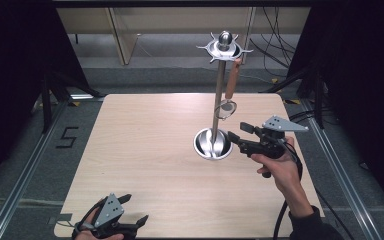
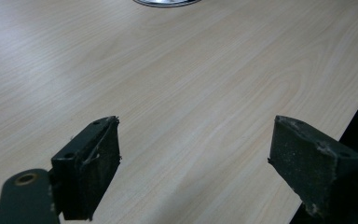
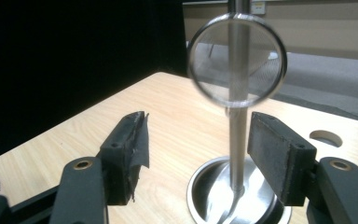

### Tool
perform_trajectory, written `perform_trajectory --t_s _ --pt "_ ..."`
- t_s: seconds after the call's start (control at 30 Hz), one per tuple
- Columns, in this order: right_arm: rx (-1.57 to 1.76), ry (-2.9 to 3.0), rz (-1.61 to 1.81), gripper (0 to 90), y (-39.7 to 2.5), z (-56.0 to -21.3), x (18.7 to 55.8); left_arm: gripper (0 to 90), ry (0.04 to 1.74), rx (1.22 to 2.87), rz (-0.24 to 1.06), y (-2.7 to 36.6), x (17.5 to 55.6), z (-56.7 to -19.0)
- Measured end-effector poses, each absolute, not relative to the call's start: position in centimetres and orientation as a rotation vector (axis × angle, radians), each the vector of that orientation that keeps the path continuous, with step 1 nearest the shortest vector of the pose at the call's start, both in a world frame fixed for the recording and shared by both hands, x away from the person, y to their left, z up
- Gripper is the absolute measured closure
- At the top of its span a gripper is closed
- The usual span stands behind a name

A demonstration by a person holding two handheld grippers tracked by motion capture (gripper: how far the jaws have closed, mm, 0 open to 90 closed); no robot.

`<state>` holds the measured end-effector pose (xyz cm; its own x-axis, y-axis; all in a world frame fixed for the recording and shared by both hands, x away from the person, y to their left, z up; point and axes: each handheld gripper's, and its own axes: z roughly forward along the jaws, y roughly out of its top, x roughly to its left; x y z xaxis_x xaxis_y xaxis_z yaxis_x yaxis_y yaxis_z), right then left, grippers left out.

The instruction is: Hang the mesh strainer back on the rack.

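A steel utensil stand [image 1: 219,95] rises from a round dish base [image 1: 205,145] on the wooden table [image 1: 145,150]. A small mesh strainer [image 1: 226,109] with a wooden handle [image 1: 232,79] hangs from the stand's hook crown [image 1: 224,46]. My right gripper [image 1: 239,133] is open just right of the base, below the strainer. In the right gripper view the strainer [image 3: 237,58] hangs in front of the pole [image 3: 237,140], above the open right gripper [image 3: 198,149]. My left gripper [image 1: 133,210] sits open and empty at the table's front left corner. In its own view the left gripper [image 2: 193,163] faces bare tabletop.
Metal rails run along both sides of the table, with a "5" mark [image 1: 67,136] on the floor at left. Cables [image 1: 275,50] lie on the floor behind the table. Pale wooden furniture [image 1: 125,35] stands at the back. A cut-out hole [image 3: 325,137] marks the table's far edge.
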<state>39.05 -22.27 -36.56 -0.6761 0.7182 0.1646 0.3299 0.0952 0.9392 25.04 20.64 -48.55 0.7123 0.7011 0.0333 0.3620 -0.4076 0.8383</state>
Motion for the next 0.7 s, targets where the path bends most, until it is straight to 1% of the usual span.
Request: perform_trajectory --t_s 0.03,0.07,0.17,0.2,0.27,0.3,0.33,0.63,0.7 --pt "1.039 2.056 1.603 38.3 -22.1 -36.7 39.0 15.5 0.821 2.022 0.477 20.6 25.0 -48.6" --pt "1.046 2.063 1.586 38.3 -22.0 -36.9 38.8 15.6 0.775 2.044 0.507 20.7 25.3 -48.5" --pt "0.998 2.061 1.573 38.1 -22.0 -37.2 39.0 15.6 0.818 2.011 0.477 20.5 25.1 -48.6" --pt "1.049 2.085 1.579 37.9 -21.7 -37.4 38.8 15.6 0.798 2.033 0.489 20.6 25.2 -48.5" --pt "1.029 2.083 1.577 37.9 -21.8 -37.5 38.9 15.6 0.809 2.035 0.481 20.5 25.2 -48.5" --pt "1.023 2.09 1.575 37.6 -21.7 -37.6 38.8 15.6 0.761 2.048 0.517 20.6 25.4 -48.5" --pt "1.029 2.095 1.567 37.6 -21.6 -37.8 38.8 15.6 0.76 2.047 0.513 20.5 25.4 -48.5" --pt "1.032 2.169 1.541 37.3 -20.7 -39.0 38.5 15.7 0.777 2.056 0.52 20.6 25.2 -48.5" --pt "0.989 2.173 1.523 37.1 -20.6 -39.3 38.8 15.6 0.792 2.051 0.508 20.6 25.1 -48.5"
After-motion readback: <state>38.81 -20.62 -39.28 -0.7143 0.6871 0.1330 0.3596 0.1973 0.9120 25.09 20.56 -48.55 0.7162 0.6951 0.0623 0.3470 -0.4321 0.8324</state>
